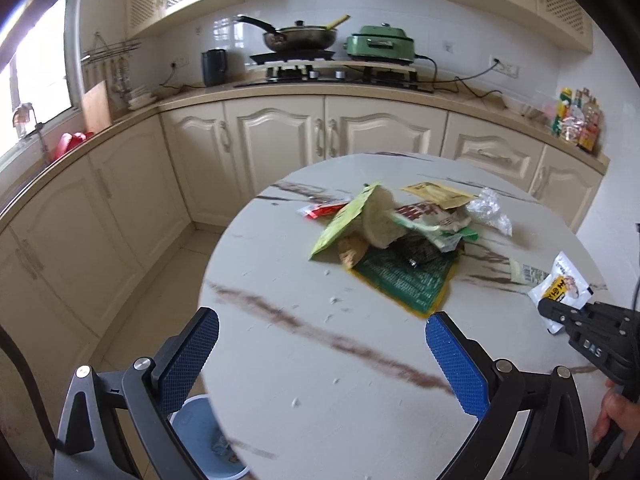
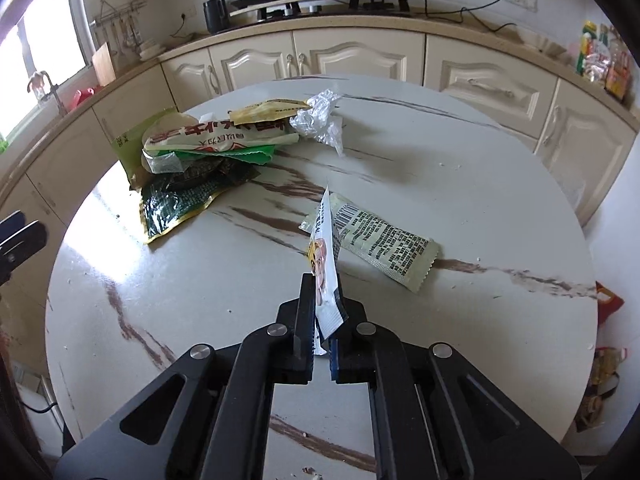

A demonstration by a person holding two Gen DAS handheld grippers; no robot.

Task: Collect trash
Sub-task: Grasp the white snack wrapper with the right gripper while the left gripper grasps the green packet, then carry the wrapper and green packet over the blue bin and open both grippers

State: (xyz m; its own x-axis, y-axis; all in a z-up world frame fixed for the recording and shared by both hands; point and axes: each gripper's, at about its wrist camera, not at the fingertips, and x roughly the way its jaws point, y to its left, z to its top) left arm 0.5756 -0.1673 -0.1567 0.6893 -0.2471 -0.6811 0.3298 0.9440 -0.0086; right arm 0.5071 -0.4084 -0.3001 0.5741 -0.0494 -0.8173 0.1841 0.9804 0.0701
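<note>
One wrapper is in hand: the right claw (image 2: pixel 322 300) is clamped on a small white snack packet (image 2: pixel 325 256), held edge-up just above the round marble tabletop (image 2: pixel 460 184), right beside the pale barcode sachet (image 2: pixel 380 246). The left claw (image 1: pixel 322 354) is wide open and empty, hovering at the near edge of the tabletop. Still lying there: the barcode sachet, a heap of wrappers (image 1: pixel 394 240) at the middle of the tabletop, crumpled clear plastic (image 2: pixel 320 120) at its far side. A blue bin (image 1: pixel 208 440) sits on the floor below the tabletop edge, apparently with some trash inside. Judgement: early stage, most trash uncollected.
</note>
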